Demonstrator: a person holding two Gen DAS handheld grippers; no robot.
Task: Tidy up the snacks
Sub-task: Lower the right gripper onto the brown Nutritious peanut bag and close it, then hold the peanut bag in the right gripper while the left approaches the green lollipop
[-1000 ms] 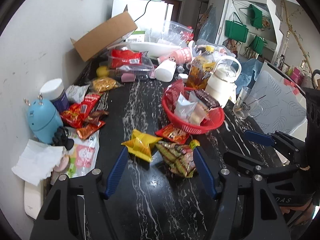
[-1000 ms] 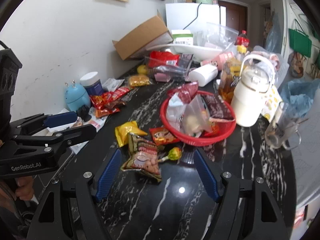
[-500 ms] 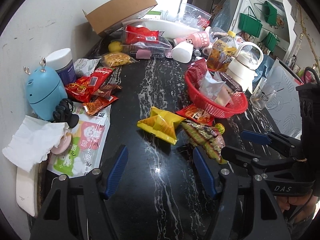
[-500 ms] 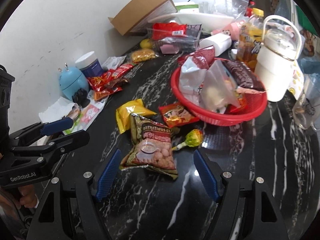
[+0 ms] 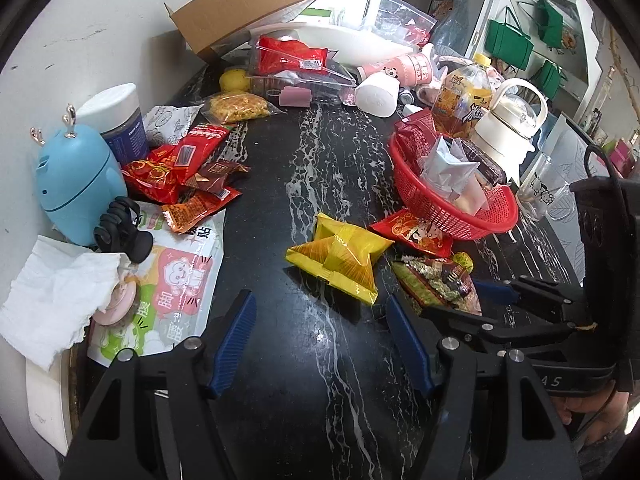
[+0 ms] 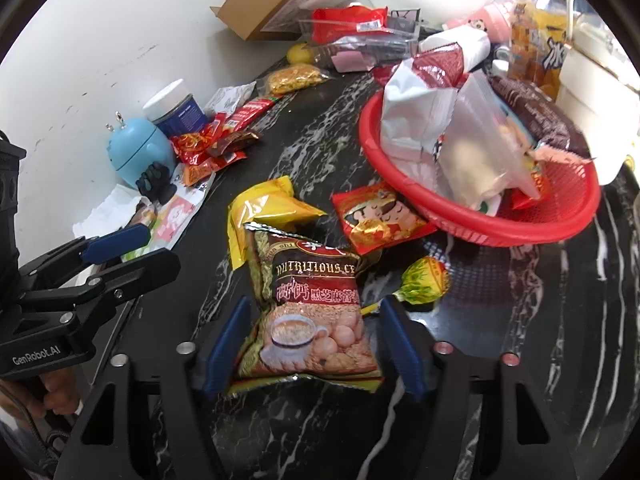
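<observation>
A brown-and-red cereal packet lies on the black marble counter, between the fingers of my right gripper. Its jaws are closing, and a thin gap still shows at each side of the packet. From the left wrist view the same packet lies under the right gripper. My left gripper stands open over bare counter, just short of a yellow packet. A red basket with several snacks sits beyond. A red packet and a green-yellow candy lie by its rim.
Red snack packets, a blue gadget, a jar, tissue and a printed bag crowd the left wall. A white kettle, juice bottle, glass mug and cardboard box stand behind.
Both grippers have sunk and come closer to the counter. The right jaws have narrowed around the cereal packet; the left jaws stand as wide as before.
</observation>
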